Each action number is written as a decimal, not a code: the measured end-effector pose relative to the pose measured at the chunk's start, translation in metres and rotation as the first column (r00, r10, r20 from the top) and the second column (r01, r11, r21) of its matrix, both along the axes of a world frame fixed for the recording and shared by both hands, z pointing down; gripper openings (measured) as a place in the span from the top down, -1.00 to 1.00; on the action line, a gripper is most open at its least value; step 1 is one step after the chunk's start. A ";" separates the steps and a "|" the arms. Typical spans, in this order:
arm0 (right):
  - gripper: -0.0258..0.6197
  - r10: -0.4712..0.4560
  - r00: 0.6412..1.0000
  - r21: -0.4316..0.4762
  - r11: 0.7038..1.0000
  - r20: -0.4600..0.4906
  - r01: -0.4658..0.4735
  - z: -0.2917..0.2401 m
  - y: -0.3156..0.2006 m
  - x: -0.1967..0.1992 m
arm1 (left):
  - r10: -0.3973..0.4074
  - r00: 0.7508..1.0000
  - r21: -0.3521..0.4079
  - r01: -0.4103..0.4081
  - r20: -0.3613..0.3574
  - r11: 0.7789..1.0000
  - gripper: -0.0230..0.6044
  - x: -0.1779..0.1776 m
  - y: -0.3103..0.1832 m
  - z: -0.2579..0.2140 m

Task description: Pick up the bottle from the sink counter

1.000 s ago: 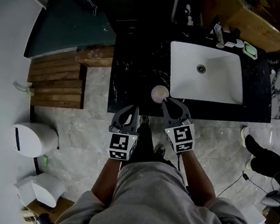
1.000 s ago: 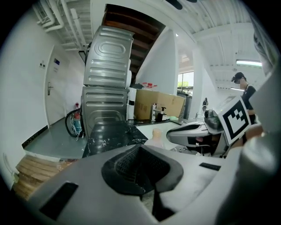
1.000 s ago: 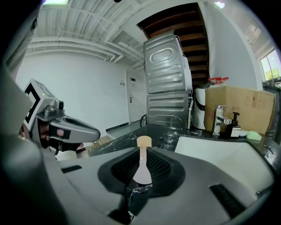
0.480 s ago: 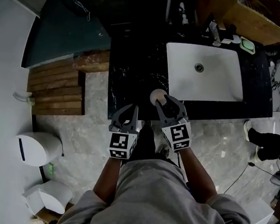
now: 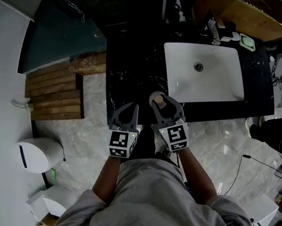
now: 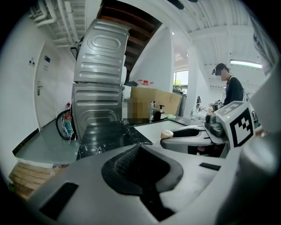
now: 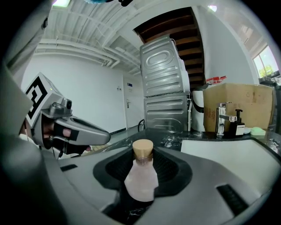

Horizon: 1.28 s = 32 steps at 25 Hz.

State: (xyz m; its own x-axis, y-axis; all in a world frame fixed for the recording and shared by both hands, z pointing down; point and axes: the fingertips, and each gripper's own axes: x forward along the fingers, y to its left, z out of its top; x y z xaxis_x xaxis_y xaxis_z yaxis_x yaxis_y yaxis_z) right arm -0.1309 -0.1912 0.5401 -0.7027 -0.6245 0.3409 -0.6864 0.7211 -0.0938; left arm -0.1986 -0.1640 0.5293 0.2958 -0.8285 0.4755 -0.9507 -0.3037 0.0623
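Opening, the right tool (image 5: pixel 163 103) has its jaws spreading apart with the bottle (image 7: pixel 141 178) standing upright between them, pads not pressing it. The bottle is pale pink with a cork-coloured stopper and sits on the surface (image 5: pixel 130 74). It is at the surface's front edge, just beside the front-left corner of the white sink (image 5: pixel 204 74). The left tool (image 6: pixel 141 173) has its jaws together with nothing in them. It hangs just off the surface's front edge over the floor (image 5: pixel 80 129), beside the right tool. Black marbled surface. At the back edge behind the sink stand a faucet (image 5: pixel 212 30) and a green soap dish (image 5: pixel 247 42).
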 end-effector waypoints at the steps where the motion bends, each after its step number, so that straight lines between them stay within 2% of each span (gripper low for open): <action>1: 0.52 0.000 1.000 0.001 1.000 -0.002 0.000 0.000 -0.001 -0.001 | 0.005 1.000 -0.004 -0.005 0.001 1.000 0.89 0.000 -0.002 0.001; 15: 0.46 -0.011 0.999 0.032 0.999 -0.036 0.013 0.005 -0.020 -0.021 | 0.074 0.997 -0.009 -0.074 -0.005 0.997 0.89 0.002 -0.038 0.007; 25: 0.46 -0.020 0.998 0.056 0.998 -0.062 0.024 0.007 -0.029 -0.023 | 0.092 0.996 -0.019 -0.092 -0.004 0.996 0.89 -0.003 -0.055 0.011; 32: 0.54 -0.038 0.993 0.085 0.995 -0.109 0.047 0.007 -0.027 -0.026 | 0.111 0.994 -0.026 -0.112 -0.020 0.993 0.89 -0.002 -0.060 0.015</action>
